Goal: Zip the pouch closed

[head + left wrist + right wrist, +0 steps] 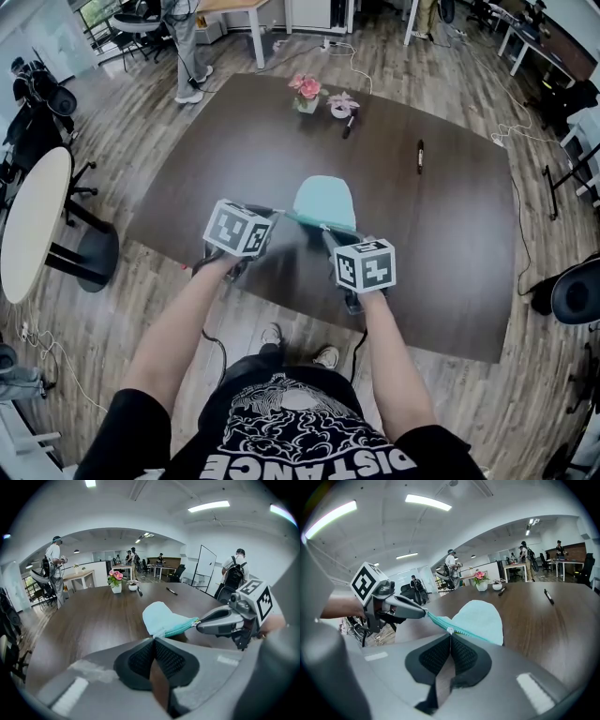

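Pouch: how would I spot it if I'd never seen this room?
Find the big dark table. Over its near half, the pouch is pinched by the left claw and right claw. It's the only light teal fabric thing, unlike the flowers and black marker.

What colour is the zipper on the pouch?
Teal zipper, darker than the pale aqua pouch; best in the right gripper view.

I have both bare forearms stretched out ahead of me, a hand wrapped around each handle. My left gripper (278, 214) angles forward and down, its jaws pressed together on one end of the pouch (325, 199). My right gripper (329, 231) also points forward and down, jaws pinched tight on the pouch's top edge. The two tips sit near each other.
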`<act>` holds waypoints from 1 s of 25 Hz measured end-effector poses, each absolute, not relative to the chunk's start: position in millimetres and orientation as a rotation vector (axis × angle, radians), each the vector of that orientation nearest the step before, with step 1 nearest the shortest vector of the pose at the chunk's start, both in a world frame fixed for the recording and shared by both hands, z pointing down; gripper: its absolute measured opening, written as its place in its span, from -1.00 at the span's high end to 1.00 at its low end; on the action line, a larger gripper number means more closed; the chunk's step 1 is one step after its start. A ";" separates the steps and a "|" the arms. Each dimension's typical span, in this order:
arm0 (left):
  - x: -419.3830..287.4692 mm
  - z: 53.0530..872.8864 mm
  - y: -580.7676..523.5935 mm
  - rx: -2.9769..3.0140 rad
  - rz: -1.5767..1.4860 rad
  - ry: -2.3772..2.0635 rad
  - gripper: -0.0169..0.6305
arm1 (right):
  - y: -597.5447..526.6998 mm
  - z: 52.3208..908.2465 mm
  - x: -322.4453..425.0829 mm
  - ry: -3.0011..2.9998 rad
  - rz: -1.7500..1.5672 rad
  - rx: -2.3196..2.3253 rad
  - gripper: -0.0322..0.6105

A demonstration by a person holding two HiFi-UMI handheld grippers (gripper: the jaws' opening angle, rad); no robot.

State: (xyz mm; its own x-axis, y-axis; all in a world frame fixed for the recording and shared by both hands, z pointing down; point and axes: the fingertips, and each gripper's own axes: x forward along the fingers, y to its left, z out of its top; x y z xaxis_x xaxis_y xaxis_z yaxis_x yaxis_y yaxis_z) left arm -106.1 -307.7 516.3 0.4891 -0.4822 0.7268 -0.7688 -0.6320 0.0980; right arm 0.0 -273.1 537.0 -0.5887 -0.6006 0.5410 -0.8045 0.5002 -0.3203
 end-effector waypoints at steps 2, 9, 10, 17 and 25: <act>-107.6 517.7 -309.0 2.313 0.938 -1.049 0.93 | -272.4 539.0 6.0 -2.374 0.792 1.185 0.89; -103.8 518.7 -312.6 2.309 0.932 -1.057 0.93 | -271.1 539.4 18.4 -2.359 0.803 1.215 0.89; -103.4 519.5 -313.1 2.308 0.932 -1.058 0.93 | -270.9 539.5 19.2 -2.358 0.804 1.217 0.89; -105.1 521.7 -313.5 2.292 0.944 -1.085 0.93 | -267.3 540.8 31.3 -2.336 0.814 1.244 0.89; -110.1 525.8 -316.1 2.282 0.940 -1.097 0.93 | -268.0 543.1 33.4 -2.332 0.811 1.247 0.89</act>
